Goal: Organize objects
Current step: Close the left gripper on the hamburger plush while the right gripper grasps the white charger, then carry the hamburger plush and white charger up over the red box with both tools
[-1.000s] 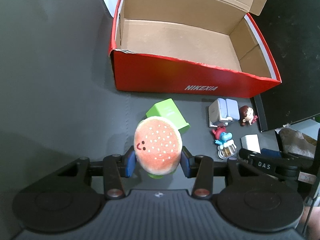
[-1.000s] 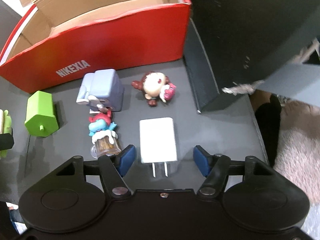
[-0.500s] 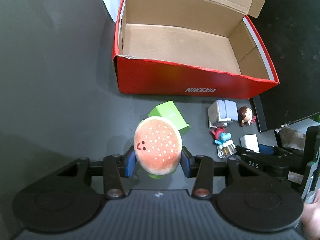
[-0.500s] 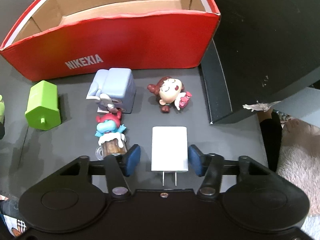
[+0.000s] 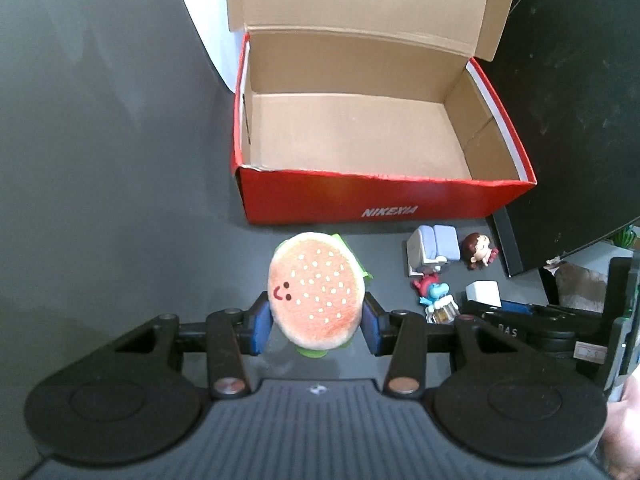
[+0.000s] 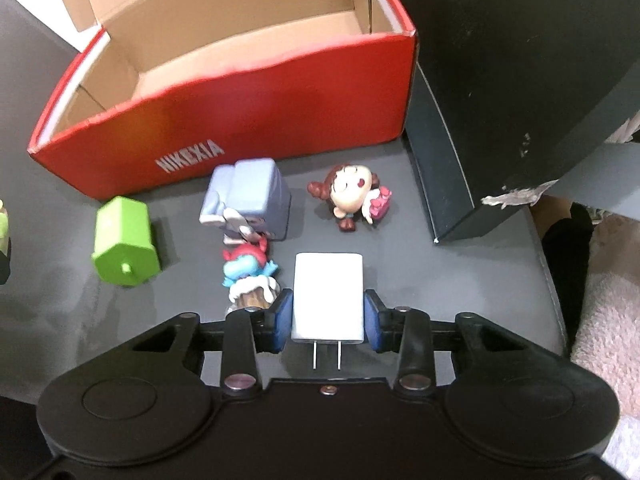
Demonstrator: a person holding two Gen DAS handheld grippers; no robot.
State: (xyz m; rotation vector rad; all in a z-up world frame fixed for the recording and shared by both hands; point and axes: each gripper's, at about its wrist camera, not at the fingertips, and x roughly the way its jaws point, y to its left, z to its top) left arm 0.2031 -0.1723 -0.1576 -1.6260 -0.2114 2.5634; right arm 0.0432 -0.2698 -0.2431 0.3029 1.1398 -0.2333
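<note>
- Left claw (image 5: pixel 316 322) clamps the burger plush (image 5: pixel 316 296); red shoebox (image 5: pixel 384 196) lies ahead.
- Right claw (image 6: pixel 329 318) is closed against the white charger (image 6: pixel 329 296); blue figurine (image 6: pixel 248 270) just left.

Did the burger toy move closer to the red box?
Yes. The burger toy, held in the left gripper, now nearly reaches the red box front wall and hides most of the green block.

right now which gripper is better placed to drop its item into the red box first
Left. The left gripper already holds the burger plush lifted, facing the open red box. The right gripper has only just closed on the white charger, low by the table.
</note>
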